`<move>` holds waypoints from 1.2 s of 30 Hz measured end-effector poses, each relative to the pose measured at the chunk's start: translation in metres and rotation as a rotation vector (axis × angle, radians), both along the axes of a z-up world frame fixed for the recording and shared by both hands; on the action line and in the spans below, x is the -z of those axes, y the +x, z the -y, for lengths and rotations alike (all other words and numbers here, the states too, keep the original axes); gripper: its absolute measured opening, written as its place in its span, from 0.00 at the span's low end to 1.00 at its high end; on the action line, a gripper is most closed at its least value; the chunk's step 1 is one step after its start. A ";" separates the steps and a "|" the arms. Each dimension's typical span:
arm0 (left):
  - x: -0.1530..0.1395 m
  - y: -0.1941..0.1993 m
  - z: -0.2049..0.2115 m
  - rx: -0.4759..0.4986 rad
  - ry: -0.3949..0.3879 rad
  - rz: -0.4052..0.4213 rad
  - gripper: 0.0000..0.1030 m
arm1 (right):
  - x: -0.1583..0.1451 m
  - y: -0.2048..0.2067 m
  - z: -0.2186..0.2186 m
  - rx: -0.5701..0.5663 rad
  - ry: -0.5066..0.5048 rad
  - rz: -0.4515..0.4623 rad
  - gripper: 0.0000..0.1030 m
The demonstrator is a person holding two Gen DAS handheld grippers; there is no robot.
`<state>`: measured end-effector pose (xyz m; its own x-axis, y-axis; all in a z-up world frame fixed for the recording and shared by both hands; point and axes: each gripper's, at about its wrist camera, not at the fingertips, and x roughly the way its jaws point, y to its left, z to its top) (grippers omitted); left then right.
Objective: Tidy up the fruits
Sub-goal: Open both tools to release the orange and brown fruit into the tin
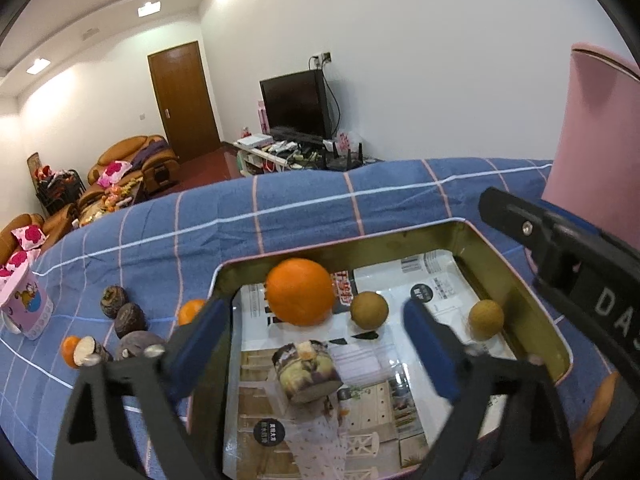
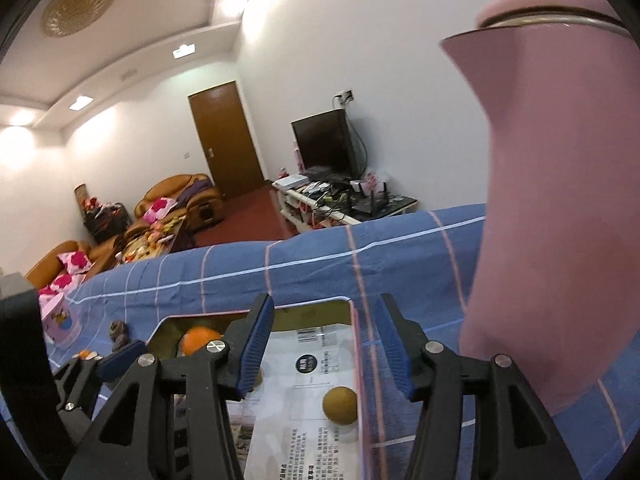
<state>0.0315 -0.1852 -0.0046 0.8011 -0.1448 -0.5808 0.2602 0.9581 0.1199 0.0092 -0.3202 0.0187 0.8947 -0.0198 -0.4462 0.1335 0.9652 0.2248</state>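
Big orange (image 1: 300, 291) sits at 12 o'clock inside the tin (image 1: 532, 300), half hidden in the right view. Left tongs (image 1: 316, 328) wide apart, right tongs (image 2: 326, 350) apart too, both empty. Liner print too blurry to read.

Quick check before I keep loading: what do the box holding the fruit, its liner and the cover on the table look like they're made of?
Box: looks like thin metal tin, since the inner walls are gold-coloured with a dull sheen and a rolled rim. Liner: glossy printed paper, probably magazine or flyer pages, with glare on them. Table cover: woven fabric, matte blue with white and pink check lines, softly draped over the far edge.
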 end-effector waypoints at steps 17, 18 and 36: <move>-0.010 -0.016 -0.017 -0.004 -0.056 0.070 1.00 | -0.010 -0.029 -0.023 0.137 -0.236 0.165 0.78; -0.010 -0.017 -0.017 -0.011 -0.054 0.070 1.00 | -0.010 -0.030 -0.024 0.137 -0.244 0.166 0.79; -0.011 -0.034 -0.050 -0.088 -0.065 0.109 1.00 | -0.010 -0.047 -0.027 0.189 -0.241 0.151 0.79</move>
